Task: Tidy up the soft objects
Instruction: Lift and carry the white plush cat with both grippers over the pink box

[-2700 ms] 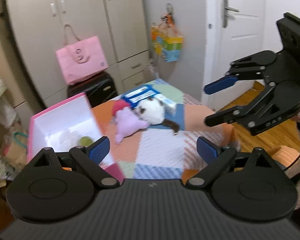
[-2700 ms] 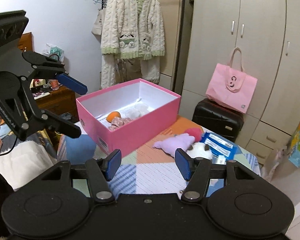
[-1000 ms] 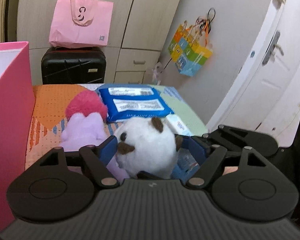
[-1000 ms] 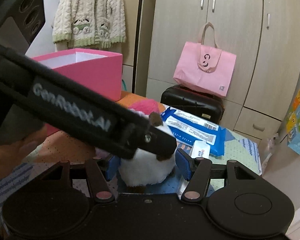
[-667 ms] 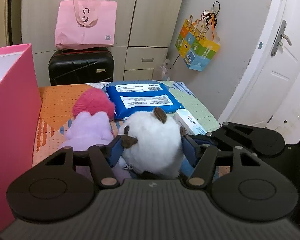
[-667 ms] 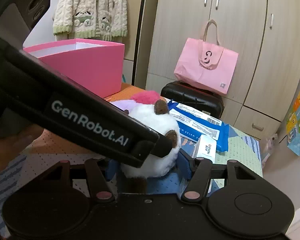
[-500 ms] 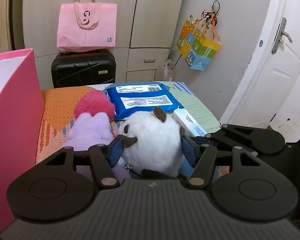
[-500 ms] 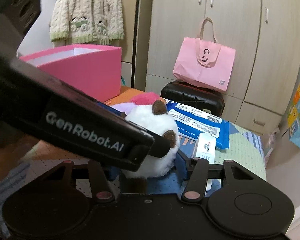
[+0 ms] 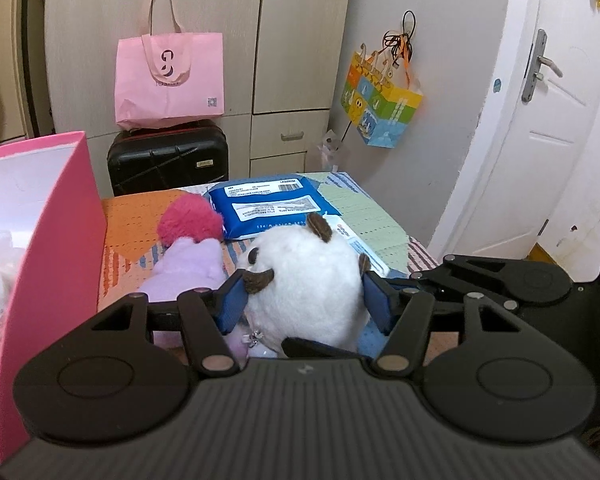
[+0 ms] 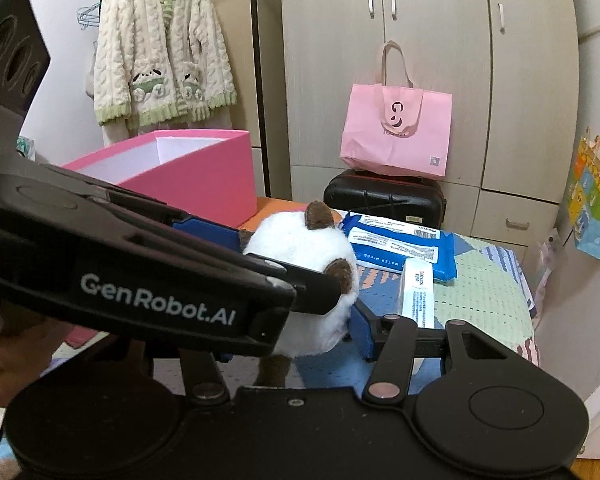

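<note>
**Both claws on the white plush**

The left claw [image 9: 304, 300] had its blue pads pressed into either side of the white plush [image 9: 304, 280], holding it; the right claw [image 10: 292, 336] sat round the same toy from the other side, one pad touching its flank, but the left claw's body hid the other pad, so its grip could not be told; the plush sat low over the patchwork bench [image 9: 364, 216], just beside the purple plush [image 9: 188, 264] with its pink pompom; the pink box [image 9: 56, 240] stood open to the left, soft things inside; a blue wipes pack [image 9: 268, 208] lay behind.
</note>
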### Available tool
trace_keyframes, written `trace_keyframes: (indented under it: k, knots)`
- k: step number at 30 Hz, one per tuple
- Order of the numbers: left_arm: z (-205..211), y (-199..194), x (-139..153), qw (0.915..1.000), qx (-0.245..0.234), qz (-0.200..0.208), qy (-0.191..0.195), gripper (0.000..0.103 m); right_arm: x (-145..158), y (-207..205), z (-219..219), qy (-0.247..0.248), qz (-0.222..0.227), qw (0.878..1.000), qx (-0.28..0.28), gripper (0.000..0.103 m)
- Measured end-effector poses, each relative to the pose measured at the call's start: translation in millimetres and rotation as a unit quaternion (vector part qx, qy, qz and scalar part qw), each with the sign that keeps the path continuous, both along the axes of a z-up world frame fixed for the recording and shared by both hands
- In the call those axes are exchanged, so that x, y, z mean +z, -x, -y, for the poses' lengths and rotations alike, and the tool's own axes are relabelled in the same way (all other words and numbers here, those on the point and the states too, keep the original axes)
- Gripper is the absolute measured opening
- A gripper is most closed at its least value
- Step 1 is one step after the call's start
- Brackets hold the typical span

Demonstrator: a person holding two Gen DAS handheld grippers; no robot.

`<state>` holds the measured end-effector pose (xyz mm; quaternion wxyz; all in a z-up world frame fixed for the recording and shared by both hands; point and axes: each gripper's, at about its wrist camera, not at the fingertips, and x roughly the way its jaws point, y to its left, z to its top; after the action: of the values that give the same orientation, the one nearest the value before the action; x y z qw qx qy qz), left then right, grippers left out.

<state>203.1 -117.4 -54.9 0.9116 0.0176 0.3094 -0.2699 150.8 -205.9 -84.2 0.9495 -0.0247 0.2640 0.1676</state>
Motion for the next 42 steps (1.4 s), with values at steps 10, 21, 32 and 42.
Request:
trace_keyframes:
  k: [10,21,32,42]
  knots:
    - [-16.4,30.7,16.9,0.9999,-0.006,0.014,0.005,0.061,12.7,32.3,-12.7,-0.012,0.018,1.0,-0.004,0.059]
    - [-43.3,62.8,20.6,0.9996,-0.025,0.005,0.014,0.061,20.9,66.3,-35.1,0.004,0.023,1.0,0.0,0.059]
    - [-74.3,94.4,37.6,1.0,0.002,0.003,0.001,0.061,36.9,83.5,-62.0,-0.008,-0.013,1.0,0.018,0.059]
    - [-131.5,106.6,67.5,0.9996,0.02,0.001,0.022,0.06,67.1,89.9,-103.5,0.001,-0.017,0.998,0.065,0.059]
